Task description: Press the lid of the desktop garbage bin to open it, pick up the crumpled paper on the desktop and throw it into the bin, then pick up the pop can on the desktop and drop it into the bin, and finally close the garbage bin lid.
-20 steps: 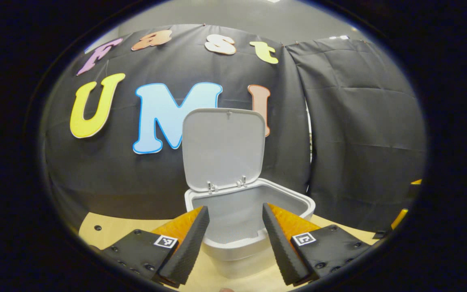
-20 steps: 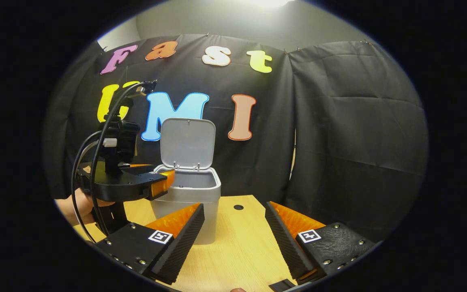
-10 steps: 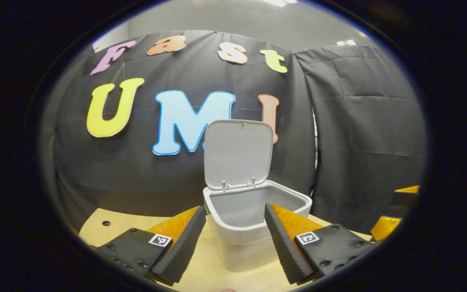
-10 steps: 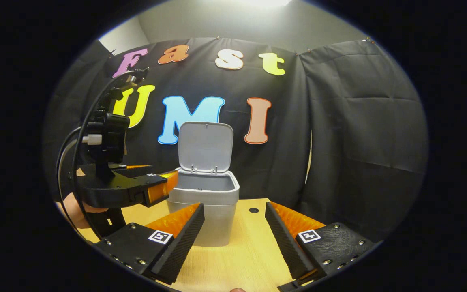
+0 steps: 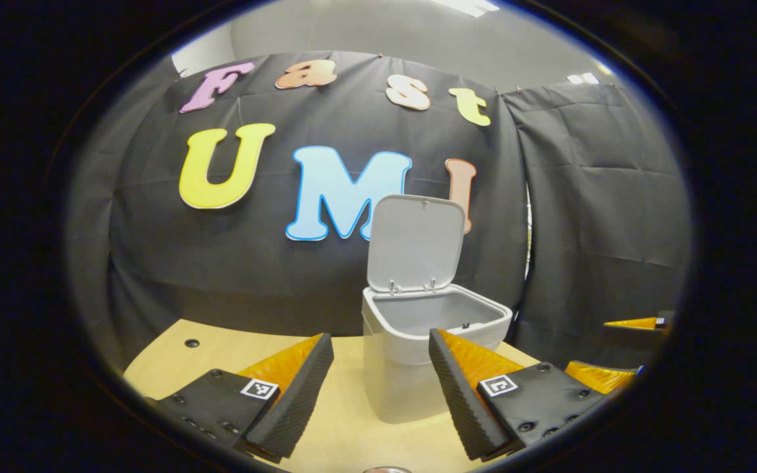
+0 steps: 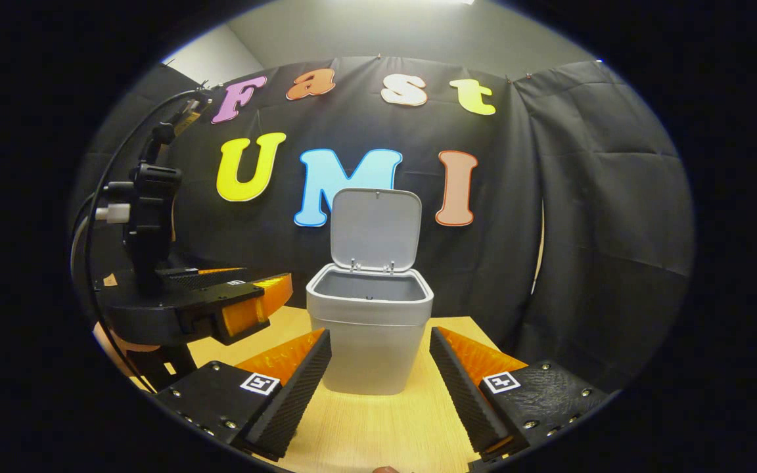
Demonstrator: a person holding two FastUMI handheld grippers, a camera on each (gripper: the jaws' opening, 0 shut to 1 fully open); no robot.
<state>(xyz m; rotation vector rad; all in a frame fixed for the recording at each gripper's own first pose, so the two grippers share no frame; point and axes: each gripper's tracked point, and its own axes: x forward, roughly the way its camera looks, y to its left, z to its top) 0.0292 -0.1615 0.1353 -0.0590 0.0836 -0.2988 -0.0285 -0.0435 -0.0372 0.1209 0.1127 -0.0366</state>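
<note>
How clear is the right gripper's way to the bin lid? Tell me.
Probably clear. The right gripper is open and empty, facing the bin; the raised lid stands unobstructed, and the left gripper sits off to one side.

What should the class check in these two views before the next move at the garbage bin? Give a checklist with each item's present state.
1. Lid standing open above the garbage bin: ok.
2. Bin upright on the desk: ok.
3. Left claw open with nothing between its fingers: ok.
4. Right claw open with nothing between its fingers: ok.
5. Crumpled paper and pop can already inside the bin: cannot tell, since the bin's bottom is hidden by its walls.
6. Free path to the lid: ok; the left claw, seen in the right gripper view, sits to the bin's side and apart from it.
</note>
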